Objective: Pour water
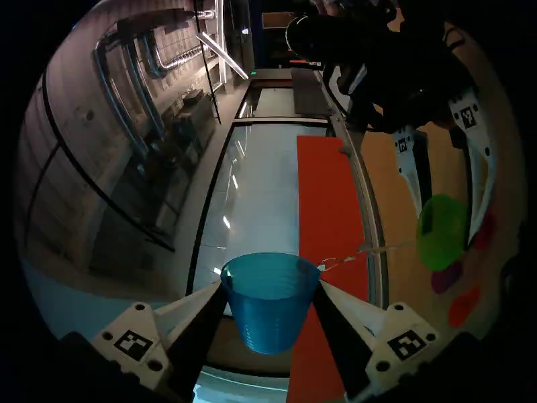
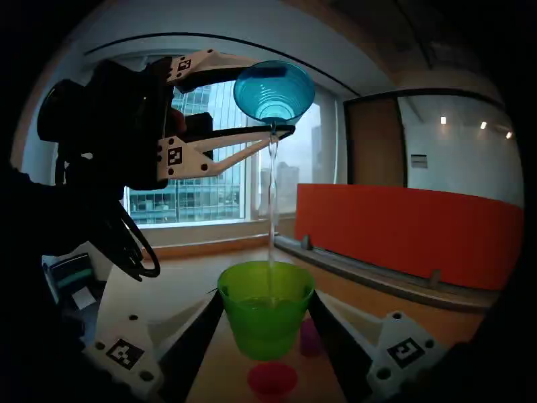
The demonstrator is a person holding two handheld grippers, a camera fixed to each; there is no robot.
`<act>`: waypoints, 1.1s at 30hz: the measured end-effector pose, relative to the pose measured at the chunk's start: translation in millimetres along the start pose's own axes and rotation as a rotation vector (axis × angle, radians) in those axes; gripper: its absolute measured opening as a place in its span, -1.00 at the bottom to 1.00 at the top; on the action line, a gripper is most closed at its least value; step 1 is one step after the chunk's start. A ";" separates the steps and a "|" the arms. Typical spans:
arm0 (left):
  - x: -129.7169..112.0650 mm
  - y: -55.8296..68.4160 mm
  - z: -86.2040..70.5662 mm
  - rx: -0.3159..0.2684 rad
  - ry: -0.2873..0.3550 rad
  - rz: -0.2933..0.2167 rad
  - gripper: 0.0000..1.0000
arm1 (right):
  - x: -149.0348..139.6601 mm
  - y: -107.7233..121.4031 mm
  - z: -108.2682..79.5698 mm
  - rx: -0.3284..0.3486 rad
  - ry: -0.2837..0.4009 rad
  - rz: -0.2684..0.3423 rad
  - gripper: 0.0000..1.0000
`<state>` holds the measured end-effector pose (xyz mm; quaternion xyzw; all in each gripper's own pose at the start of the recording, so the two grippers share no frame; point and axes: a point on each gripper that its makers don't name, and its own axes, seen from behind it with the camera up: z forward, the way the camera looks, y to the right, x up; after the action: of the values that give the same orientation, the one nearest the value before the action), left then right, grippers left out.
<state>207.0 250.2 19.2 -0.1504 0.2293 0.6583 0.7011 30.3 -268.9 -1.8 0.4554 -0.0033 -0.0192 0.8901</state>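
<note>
Wooden surface (image 2: 181,282) by a window (image 2: 201,191) — left gripper (image 1: 270,287) pinches tilted blue cup (image 1: 270,316), water stream (image 2: 271,201) falling into upright green cup (image 2: 266,319) clamped in right gripper (image 2: 266,299).

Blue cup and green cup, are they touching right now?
Apart. The right gripper view shows the blue cup tipped well above the green cup, with a thin stream of water crossing the gap.

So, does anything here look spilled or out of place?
Nothing stands out. The translucent blue plastic cup is tipped to pour in the left gripper, and its thin water stream falls into the upright translucent green plastic cup in the right gripper. No puddle shows on the tan tabletop.
</note>
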 end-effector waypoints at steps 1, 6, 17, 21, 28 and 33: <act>0.7 -0.3 0.0 0.002 0.001 0.005 0.70 | 0.3 0.1 0.1 0.000 0.000 0.001 0.79; 2.9 -0.9 0.2 0.002 0.005 0.036 0.70 | 0.2 0.6 0.3 -0.001 0.002 0.002 0.79; 7.0 2.4 0.1 0.009 0.012 0.085 0.70 | 0.3 1.0 -0.3 -0.004 0.005 0.004 0.79; 7.6 1.5 -0.4 0.012 0.014 0.077 0.70 | 0.6 0.8 -0.2 -0.006 0.007 0.004 0.79; 7.8 1.3 -0.7 0.004 0.017 0.023 0.70 | 2.1 0.6 -0.7 -0.008 0.007 0.004 0.79; 3.7 3.1 1.6 -0.007 0.012 -0.070 0.70 | 2.7 0.5 -1.2 -0.010 0.009 0.004 0.79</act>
<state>204.2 254.4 19.0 -0.1647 0.2256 0.6331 0.7219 33.0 -267.7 -2.1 0.4511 0.0001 -0.0155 0.8923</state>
